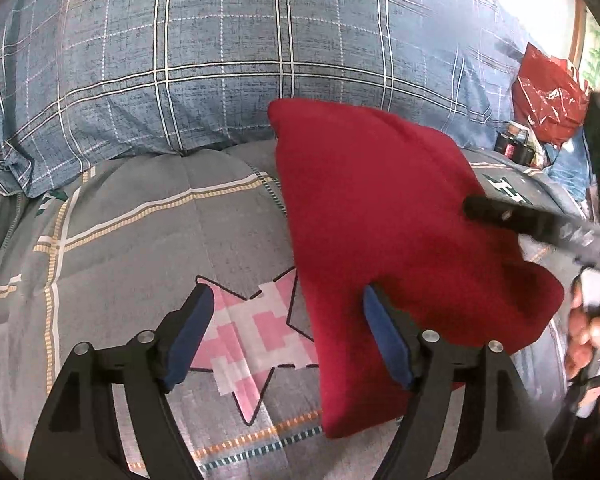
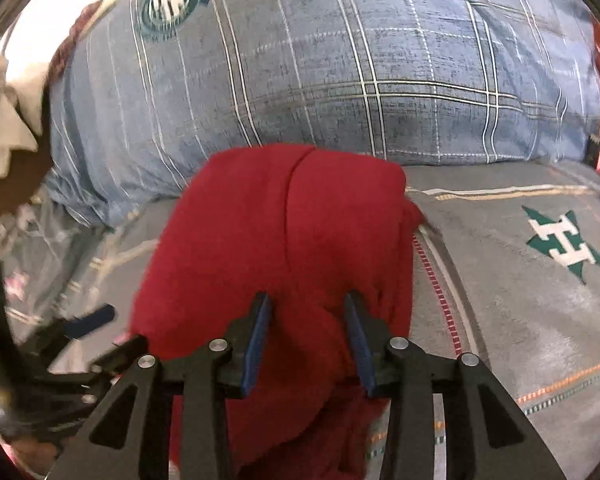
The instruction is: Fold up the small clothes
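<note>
A folded red garment (image 1: 380,216) lies on the grey quilted bedspread (image 1: 140,240). My left gripper (image 1: 286,294) is open, its right finger over the garment's left edge and its left finger over a pink star patch. The right gripper enters the left wrist view from the right, its tip (image 1: 476,206) over the garment. In the right wrist view the red garment (image 2: 260,240) fills the middle. My right gripper (image 2: 306,300) is open, both fingers just above the cloth and nothing between them. The left gripper (image 2: 80,340) shows at lower left.
A large blue plaid pillow (image 1: 220,48) lies behind the garment and also shows in the right wrist view (image 2: 340,60). A red plastic bag (image 1: 548,92) and small bottles sit at the far right. A green star logo (image 2: 564,242) marks the bedspread to the right.
</note>
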Action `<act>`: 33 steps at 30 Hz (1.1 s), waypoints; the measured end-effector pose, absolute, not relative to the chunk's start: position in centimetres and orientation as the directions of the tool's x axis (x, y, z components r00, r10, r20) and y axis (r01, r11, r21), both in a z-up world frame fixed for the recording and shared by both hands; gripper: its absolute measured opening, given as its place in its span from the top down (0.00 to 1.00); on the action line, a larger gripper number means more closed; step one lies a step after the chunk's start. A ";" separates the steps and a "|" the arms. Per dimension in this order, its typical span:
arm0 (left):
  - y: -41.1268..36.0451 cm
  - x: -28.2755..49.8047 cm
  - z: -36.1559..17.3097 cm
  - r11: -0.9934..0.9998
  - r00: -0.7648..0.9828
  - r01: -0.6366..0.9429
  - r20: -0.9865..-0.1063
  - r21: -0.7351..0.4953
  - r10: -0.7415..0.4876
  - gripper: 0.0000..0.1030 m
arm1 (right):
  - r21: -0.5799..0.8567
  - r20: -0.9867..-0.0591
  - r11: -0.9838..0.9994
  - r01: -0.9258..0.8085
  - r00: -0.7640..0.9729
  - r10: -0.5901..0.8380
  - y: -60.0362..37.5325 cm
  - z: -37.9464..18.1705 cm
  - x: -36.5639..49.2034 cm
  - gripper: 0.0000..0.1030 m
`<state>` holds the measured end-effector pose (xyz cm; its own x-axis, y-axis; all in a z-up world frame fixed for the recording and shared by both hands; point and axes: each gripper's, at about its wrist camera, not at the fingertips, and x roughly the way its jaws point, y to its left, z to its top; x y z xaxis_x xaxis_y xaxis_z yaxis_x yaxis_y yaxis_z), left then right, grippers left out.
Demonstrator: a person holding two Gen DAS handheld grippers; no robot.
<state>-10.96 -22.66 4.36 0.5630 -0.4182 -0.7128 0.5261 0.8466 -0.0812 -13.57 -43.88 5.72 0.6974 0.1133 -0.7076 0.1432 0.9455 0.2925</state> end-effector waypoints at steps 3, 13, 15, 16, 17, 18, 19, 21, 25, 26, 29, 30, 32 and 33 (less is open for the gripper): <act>-22.7 -10.9 4.4 0.848 0.561 0.523 -0.714 -0.086 -0.419 0.25 | 0.310 -0.663 0.940 0.143 0.741 0.106 -44.7 7.1 -14.7 0.61; -22.6 -10.5 4.1 0.851 0.551 0.514 -0.719 -0.106 -0.423 0.21 | 0.271 -0.737 0.938 0.216 0.673 0.058 -45.1 4.6 -13.3 0.54; -22.4 -10.5 4.1 0.851 0.549 0.513 -0.719 -0.112 -0.426 0.21 | 0.262 -0.739 0.941 0.213 0.671 0.054 -45.0 4.6 -13.2 0.53; -22.4 -10.5 4.1 0.850 0.550 0.516 -0.719 -0.109 -0.426 0.21 | 0.262 -0.738 0.941 0.213 0.672 0.054 -45.0 4.5 -13.2 0.53; -22.4 -10.6 4.1 0.850 0.552 0.517 -0.718 -0.104 -0.424 0.21 | 0.263 -0.736 0.941 0.212 0.675 0.053 -44.9 4.5 -13.4 0.53; -22.4 -10.6 4.1 0.850 0.555 0.517 -0.716 -0.101 -0.423 0.21 | 0.267 -0.733 0.940 0.212 0.678 0.055 -45.0 4.4 -13.4 0.52; -22.5 -10.7 4.1 0.851 0.558 0.516 -0.715 -0.098 -0.421 0.20 | 0.272 -0.731 0.938 0.214 0.680 0.057 -45.1 4.4 -13.5 0.50; -22.5 -10.6 4.0 0.853 0.559 0.512 -0.715 -0.100 -0.420 0.19 | 0.276 -0.731 0.935 0.222 0.680 0.054 -45.4 4.4 -13.3 0.43; -22.3 -10.3 3.9 0.853 0.548 0.508 -0.719 -0.120 -0.427 0.16 | 0.281 -0.732 0.931 0.233 0.679 0.051 -45.6 4.3 -13.2 0.33; -22.3 -10.2 3.9 0.852 0.544 0.508 -0.721 -0.124 -0.429 0.16 | 0.286 -0.731 0.929 0.233 0.680 0.054 -45.7 4.3 -13.2 0.33; -22.2 -10.1 3.9 0.853 0.540 0.505 -0.723 -0.131 -0.431 0.14 | 0.295 -0.730 0.927 0.233 0.681 0.061 -45.6 4.2 -13.2 0.30; -22.2 -10.0 3.9 0.852 0.538 0.505 -0.722 -0.136 -0.434 0.13 | 0.296 -0.730 0.927 0.231 0.680 0.064 -45.5 4.2 -13.1 0.28; -22.1 -10.0 3.9 0.853 0.535 0.502 -0.723 -0.144 -0.437 0.12 | 0.296 -0.734 0.928 0.226 0.676 0.069 -45.4 4.1 -12.9 0.25; -22.1 -9.9 3.9 0.852 0.531 0.501 -0.724 -0.151 -0.440 0.12 | 0.295 -0.734 0.928 0.226 0.675 0.069 -45.4 4.1 -12.8 0.24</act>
